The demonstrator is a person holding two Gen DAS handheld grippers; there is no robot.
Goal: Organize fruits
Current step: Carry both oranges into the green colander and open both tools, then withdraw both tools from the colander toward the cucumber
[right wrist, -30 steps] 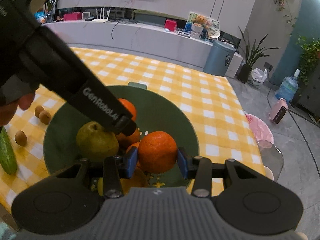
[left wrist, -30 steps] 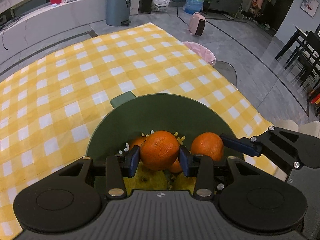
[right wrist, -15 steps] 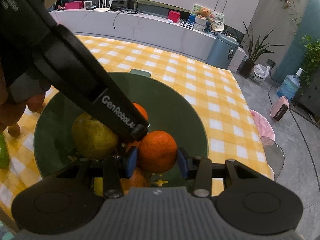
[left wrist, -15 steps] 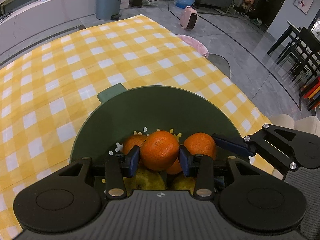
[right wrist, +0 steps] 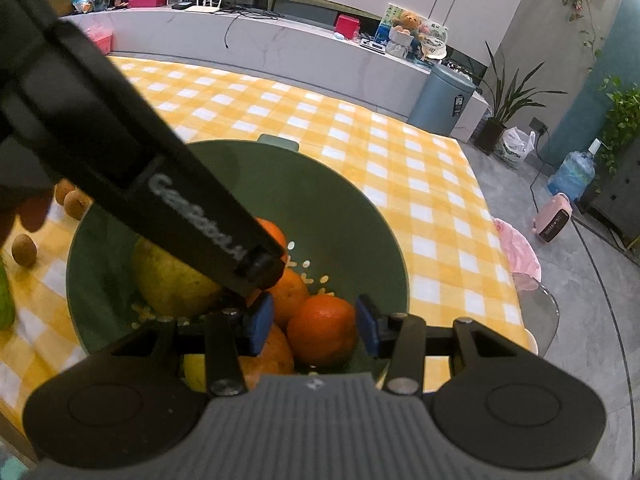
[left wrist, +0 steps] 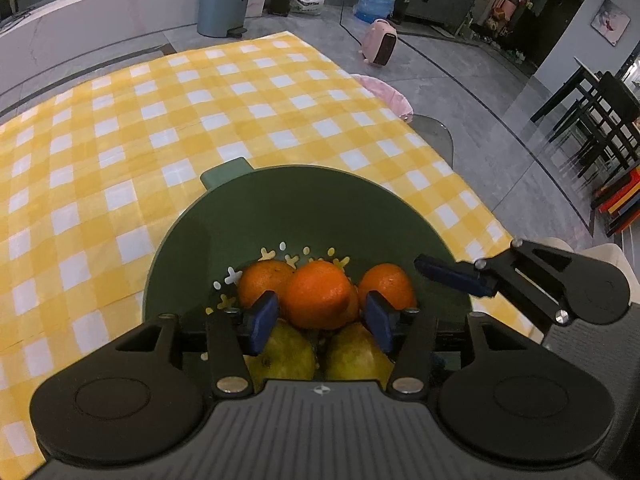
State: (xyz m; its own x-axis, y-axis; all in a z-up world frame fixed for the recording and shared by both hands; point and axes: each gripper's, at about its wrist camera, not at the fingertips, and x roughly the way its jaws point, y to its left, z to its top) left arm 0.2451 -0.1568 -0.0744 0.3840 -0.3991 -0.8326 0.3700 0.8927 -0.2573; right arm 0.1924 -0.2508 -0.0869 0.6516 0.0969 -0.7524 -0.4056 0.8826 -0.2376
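Both claws over the green bowl (left wrist: 304, 204) on the yellow checked cloth (left wrist: 120, 128), jaws opening. Left gripper (left wrist: 320, 316) around an orange (left wrist: 318, 294), pads off it. Right gripper (right wrist: 314, 326) around another orange (right wrist: 322, 334), not squeezing. Pears (left wrist: 284, 354) underneath.

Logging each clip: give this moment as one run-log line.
stage: release | left claw: opening around orange mandarin | right claw: opening around another mandarin | both fruits in round green plastic colander bowl
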